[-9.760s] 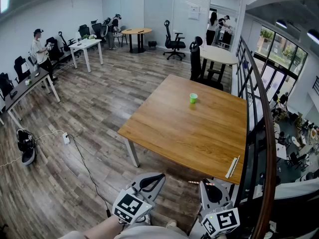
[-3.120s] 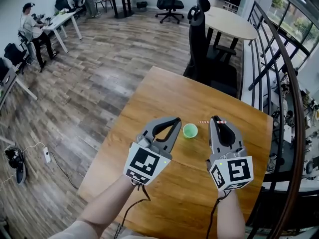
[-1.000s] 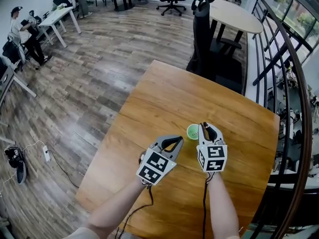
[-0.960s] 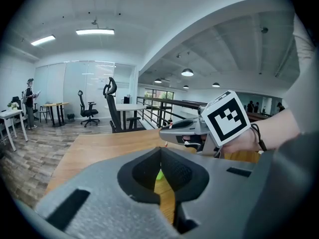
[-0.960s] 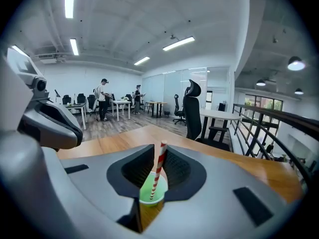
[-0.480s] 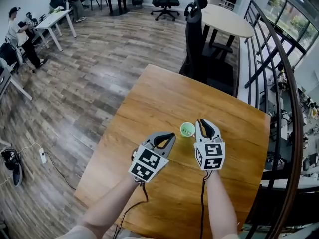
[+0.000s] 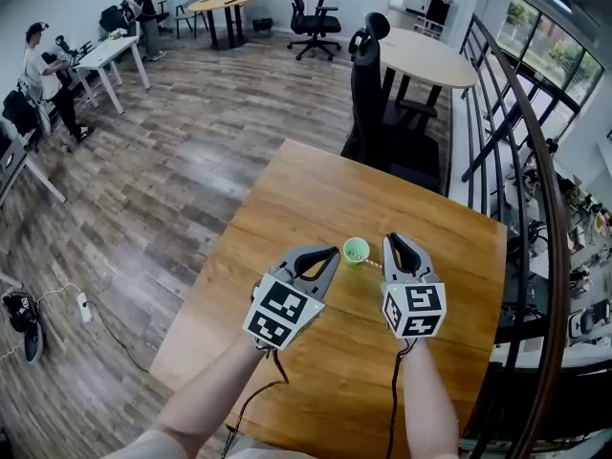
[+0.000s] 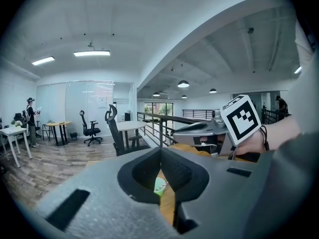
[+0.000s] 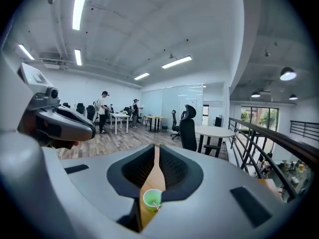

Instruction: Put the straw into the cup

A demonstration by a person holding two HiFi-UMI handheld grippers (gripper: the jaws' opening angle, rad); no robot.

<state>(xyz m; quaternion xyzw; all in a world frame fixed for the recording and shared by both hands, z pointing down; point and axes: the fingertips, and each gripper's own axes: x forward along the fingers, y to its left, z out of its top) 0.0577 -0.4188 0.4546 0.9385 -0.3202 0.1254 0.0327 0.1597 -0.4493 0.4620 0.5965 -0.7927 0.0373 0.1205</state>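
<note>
Leaning straw [image 9: 156,205] in cup [image 9: 148,198], seemingly toward right gripper [image 7: 396,241]

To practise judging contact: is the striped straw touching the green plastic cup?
Touching. Right gripper view shows the striped straw inside the green cup, leaning on its rim.

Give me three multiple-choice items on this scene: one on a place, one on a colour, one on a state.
1. Where does the cup stand?
A. on the floor
B. on the wooden table
C. on a chair seat

2. What colour is the cup?
A. red
B. green
C. white

3. How is the straw placed?
A. flat on the table
B. lying on the floor
C. leaning in the cup

Key:
1 B, the head view shows it on the tabletop.
2 B, all three views show it green.
3 C, the right gripper view shows the straw rising out of the cup's mouth.
</note>
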